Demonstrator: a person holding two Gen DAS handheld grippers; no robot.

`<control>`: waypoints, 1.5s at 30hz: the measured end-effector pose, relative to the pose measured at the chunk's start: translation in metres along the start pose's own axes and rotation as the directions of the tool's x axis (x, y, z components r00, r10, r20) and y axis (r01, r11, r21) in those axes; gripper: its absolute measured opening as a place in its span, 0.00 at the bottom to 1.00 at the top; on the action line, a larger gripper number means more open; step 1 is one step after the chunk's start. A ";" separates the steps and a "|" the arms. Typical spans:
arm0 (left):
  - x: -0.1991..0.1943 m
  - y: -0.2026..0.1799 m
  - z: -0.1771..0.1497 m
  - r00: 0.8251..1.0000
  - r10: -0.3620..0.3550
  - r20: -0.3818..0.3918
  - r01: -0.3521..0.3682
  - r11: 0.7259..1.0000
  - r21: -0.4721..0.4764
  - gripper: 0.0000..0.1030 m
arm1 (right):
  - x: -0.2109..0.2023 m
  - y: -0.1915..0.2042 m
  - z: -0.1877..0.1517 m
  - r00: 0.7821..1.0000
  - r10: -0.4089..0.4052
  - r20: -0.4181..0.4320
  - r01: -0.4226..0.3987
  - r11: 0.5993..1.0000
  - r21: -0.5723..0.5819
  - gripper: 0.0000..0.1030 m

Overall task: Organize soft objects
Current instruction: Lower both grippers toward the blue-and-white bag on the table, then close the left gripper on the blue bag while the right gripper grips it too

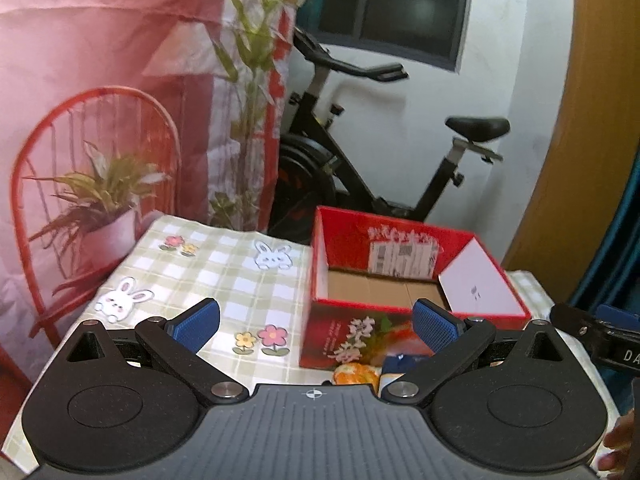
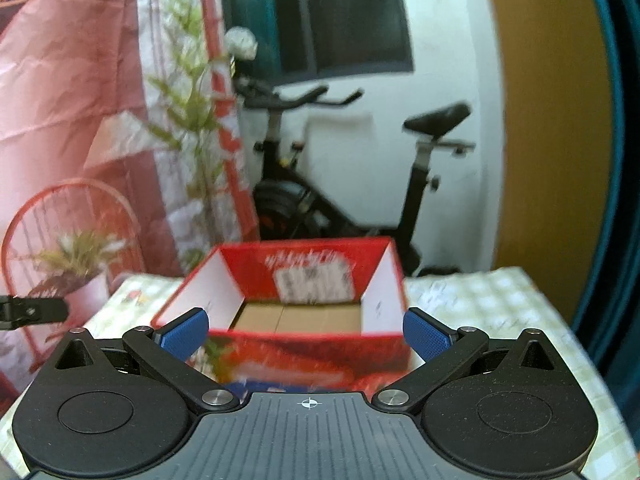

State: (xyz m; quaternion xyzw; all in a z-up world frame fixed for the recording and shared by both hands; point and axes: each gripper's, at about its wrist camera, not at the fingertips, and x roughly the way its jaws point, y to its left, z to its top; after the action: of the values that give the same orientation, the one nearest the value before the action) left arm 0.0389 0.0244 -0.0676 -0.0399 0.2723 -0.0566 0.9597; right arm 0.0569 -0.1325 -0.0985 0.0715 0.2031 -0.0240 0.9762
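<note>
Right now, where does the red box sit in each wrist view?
Left wrist: red box right of centre, beyond the open left gripper, its right finger overlapping the box front.
Right wrist: box dead centre, blurred, framed between the open right gripper fingers.
Shared landmark: exercise bike behind the box.

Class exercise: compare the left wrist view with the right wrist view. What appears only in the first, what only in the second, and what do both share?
Only the left wrist view shows the bunny stickers on the checked tablecloth and an orange soft object in front of the box. Only the right wrist view shows the cloth to the right of the box. Both show the open red box, with nothing visible on its cardboard floor, the exercise bike, and open tongs: left, right.
</note>
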 end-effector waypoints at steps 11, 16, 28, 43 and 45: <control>0.091 -0.019 -0.029 0.953 -0.169 -0.252 0.194 0.978 0.078 0.70 | 0.060 -0.006 -0.050 0.979 0.005 -0.205 -0.010 1.000 -0.025 0.85; 0.132 -0.024 -0.046 0.898 -0.231 -0.374 0.281 0.956 0.084 0.55 | 0.076 -0.016 -0.067 0.957 0.066 -0.281 -0.067 0.998 0.006 0.73; 0.161 -0.030 -0.057 0.806 -0.371 -0.462 0.426 0.904 0.018 0.55 | 0.094 -0.026 -0.087 0.921 0.163 -0.353 -0.153 0.987 0.056 0.51; 0.115 -0.025 -0.026 0.834 -0.446 -0.325 0.487 0.872 0.053 0.49 | 0.049 -0.013 -0.040 0.946 0.221 -0.238 -0.246 0.966 -0.079 0.17; 0.108 -0.024 -0.013 0.843 -0.459 -0.280 0.493 0.868 0.064 0.49 | 0.045 -0.009 -0.025 0.951 0.228 -0.209 -0.257 0.959 -0.120 0.17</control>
State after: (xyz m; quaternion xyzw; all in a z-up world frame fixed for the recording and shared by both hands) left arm 0.1211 -0.0136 -0.1324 -0.0347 0.3705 -0.3159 0.8728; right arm 0.0875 -0.1383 -0.1407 0.0263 0.2877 0.1185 0.9500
